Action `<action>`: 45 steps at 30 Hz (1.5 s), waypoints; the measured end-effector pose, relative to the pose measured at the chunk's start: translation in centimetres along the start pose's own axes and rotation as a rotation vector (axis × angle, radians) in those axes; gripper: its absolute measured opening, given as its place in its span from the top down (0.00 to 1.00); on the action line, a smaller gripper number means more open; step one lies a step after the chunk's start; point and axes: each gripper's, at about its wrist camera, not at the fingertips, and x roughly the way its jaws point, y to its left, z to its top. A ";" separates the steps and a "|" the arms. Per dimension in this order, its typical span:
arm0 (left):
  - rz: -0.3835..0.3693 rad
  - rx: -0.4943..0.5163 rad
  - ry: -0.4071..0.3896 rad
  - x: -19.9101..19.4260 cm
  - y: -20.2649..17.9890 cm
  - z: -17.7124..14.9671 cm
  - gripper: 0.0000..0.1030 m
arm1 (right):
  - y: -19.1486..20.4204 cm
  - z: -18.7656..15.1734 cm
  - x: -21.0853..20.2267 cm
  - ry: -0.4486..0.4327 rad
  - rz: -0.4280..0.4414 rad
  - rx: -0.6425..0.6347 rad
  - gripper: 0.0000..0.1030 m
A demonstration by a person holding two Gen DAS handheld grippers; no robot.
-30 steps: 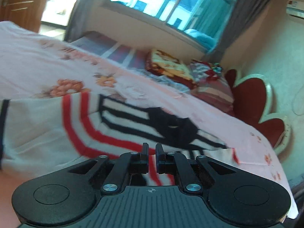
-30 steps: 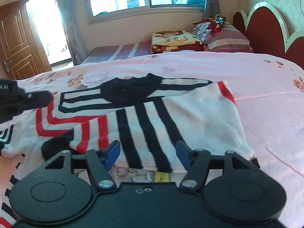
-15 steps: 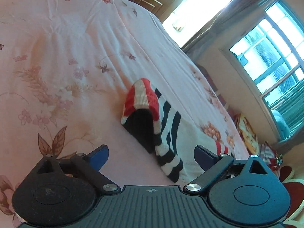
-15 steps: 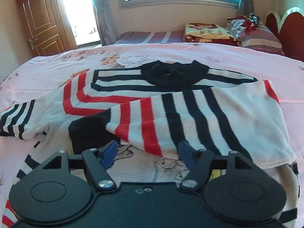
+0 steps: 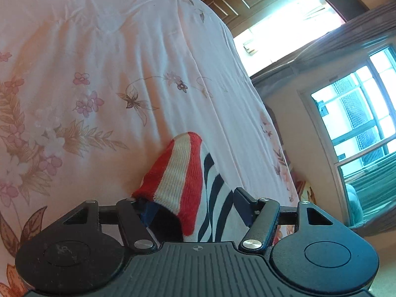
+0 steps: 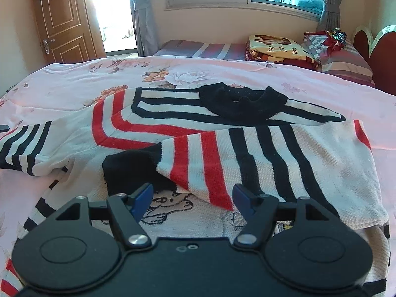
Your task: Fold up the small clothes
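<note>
The left tool is closing around the sweater's sleeve cuff; gripping deep prevents slipping. The right tool is hovering released.

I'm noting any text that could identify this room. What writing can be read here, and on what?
"love", on the folded yellow blanket by the pillows.
Other words beside it on the blanket: too blurred to read.
Cartoon print on the striped sweater: a drawing, no legible letters.
Nothing else carries readable text.

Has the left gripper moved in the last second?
Yes. The left gripper swung from the sweater's chest toward the door side, out to the striped sleeve cuff, and its jaws are now closing around it.
</note>
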 end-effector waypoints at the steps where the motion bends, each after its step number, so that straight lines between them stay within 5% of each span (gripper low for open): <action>1: 0.009 0.008 0.006 0.4 -0.1 0.3 0.78 | 0.0 0.1 0.1 -0.004 -0.006 -0.003 0.32; 2: 0.017 0.012 0.015 0.8 -0.3 0.4 0.93 | 0.0 0.3 0.1 -0.007 -0.010 -0.005 0.32; 5: 0.001 0.126 -0.016 0.1 -2.6 0.3 0.93 | 0.4 0.9 0.7 -0.029 -0.023 -0.014 0.33; 11: -0.274 0.544 0.025 -2.7 -14.1 -5.1 0.94 | 0.2 0.2 3.4 0.023 -0.033 0.000 0.33; 16: -0.464 0.826 0.248 -2.4 -21.4 -16.1 0.94 | -3.4 0.2 0.7 -0.017 -0.021 0.128 0.34; 22: -0.405 1.142 0.519 -1.1 -22.1 -28.7 0.93 | -9.7 -0.9 -2.6 -0.030 -0.095 0.244 0.33; 25: -0.416 1.184 0.449 -3.3 -21.8 -29.2 0.92 | -11.6 -1.7 -3.5 -0.032 -0.098 0.307 0.33; 26: -0.422 1.190 0.425 -4.3 -21.9 -28.6 0.85 | -12.0 -1.8 -3.7 -0.034 -0.096 0.323 0.32; 28: -0.438 1.154 0.366 -5.8 -21.9 -26.1 0.44 | -12.0 -1.7 -3.8 -0.041 -0.082 0.333 0.32; 29: -0.432 1.114 0.316 -6.7 -21.7 -24.7 0.11 | -11.8 -1.5 -3.8 -0.048 -0.066 0.330 0.32; 30: -0.425 1.075 0.267 -7.4 -21.4 -23.3 0.02 | -11.3 -1.3 -3.8 -0.054 -0.051 0.325 0.30; 33: -0.365 1.016 0.190 -6.7 -20.3 -19.4 0.02 | -8.7 -0.2 -3.6 -0.067 0.018 0.285 0.24; 35: -0.250 1.007 0.151 -4.9 -19.0 -17.6 0.02 | -6.5 0.7 -2.9 -0.070 0.054 0.235 0.24; 40: -0.062 0.975 0.210 0.6 -15.4 -16.5 0.03 | -0.9 2.9 1.2 -0.021 0.030 0.110 0.24; 41: -0.041 0.982 0.227 1.4 -14.9 -17.0 0.03 | 0.0 3.0 2.4 0.006 -0.014 0.066 0.29; 43: -0.017 0.984 0.268 2.6 -13.8 -18.0 0.03 | 0.5 2.7 3.4 0.019 -0.080 0.025 0.58; 44: -0.016 0.986 0.265 2.8 -13.5 -18.4 0.02 | -0.2 2.8 3.1 0.006 -0.082 0.047 0.82; 45: -0.021 0.987 0.253 2.7 -13.3 -18.5 0.02 | -1.3 2.8 2.4 -0.008 -0.059 0.102 0.91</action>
